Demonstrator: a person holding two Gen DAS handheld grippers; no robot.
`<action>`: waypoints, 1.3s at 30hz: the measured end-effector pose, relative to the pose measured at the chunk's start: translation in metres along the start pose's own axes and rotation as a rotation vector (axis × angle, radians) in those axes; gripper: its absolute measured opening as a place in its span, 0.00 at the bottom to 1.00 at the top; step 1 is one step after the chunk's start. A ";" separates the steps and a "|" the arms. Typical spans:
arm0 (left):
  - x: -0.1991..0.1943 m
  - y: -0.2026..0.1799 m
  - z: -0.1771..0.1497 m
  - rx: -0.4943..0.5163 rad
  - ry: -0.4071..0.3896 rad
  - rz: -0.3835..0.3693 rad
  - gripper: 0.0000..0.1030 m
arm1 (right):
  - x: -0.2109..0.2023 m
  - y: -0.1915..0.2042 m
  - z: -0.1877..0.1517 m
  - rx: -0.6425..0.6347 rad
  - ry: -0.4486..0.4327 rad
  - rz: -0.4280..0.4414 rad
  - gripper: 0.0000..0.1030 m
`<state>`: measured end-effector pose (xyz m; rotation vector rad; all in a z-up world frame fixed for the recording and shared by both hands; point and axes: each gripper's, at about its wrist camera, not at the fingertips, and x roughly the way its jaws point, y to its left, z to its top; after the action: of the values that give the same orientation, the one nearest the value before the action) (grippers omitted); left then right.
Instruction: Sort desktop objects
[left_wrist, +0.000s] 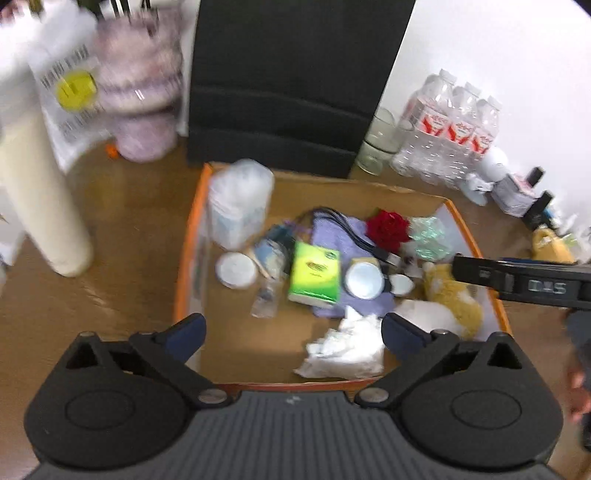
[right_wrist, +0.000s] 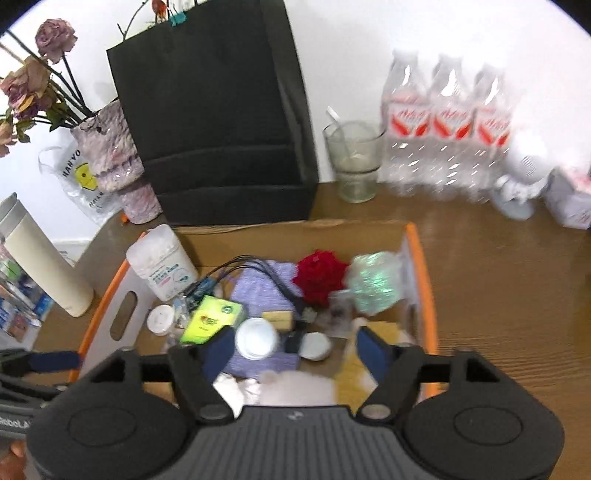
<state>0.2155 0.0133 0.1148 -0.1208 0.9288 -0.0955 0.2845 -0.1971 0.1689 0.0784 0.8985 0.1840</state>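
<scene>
One box (right_wrist: 421, 266), three water bottles (right_wrist: 448, 122), two round lids (left_wrist: 236, 270).

wrist views, angled down, sharing box (left_wrist: 192, 236) (close)

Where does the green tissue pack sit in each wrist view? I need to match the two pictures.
Left wrist: green tissue pack at centre, inside the cardboard box.
Right wrist: left of centre, just above the left finger.
Shared landmark: the red flower, up and right of the pack in both.
</scene>
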 end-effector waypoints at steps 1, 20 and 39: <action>-0.005 -0.003 -0.001 0.007 -0.006 0.015 1.00 | -0.007 -0.001 -0.001 -0.007 -0.006 -0.020 0.89; -0.079 -0.020 -0.056 0.056 -0.305 0.128 1.00 | -0.084 0.011 -0.066 -0.041 -0.229 0.006 0.89; -0.096 -0.009 -0.257 0.071 -0.346 0.180 1.00 | -0.097 0.046 -0.261 -0.089 -0.214 -0.034 0.91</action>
<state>-0.0487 0.0017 0.0398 0.0137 0.5868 0.0585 0.0147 -0.1727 0.0881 -0.0001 0.6769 0.1796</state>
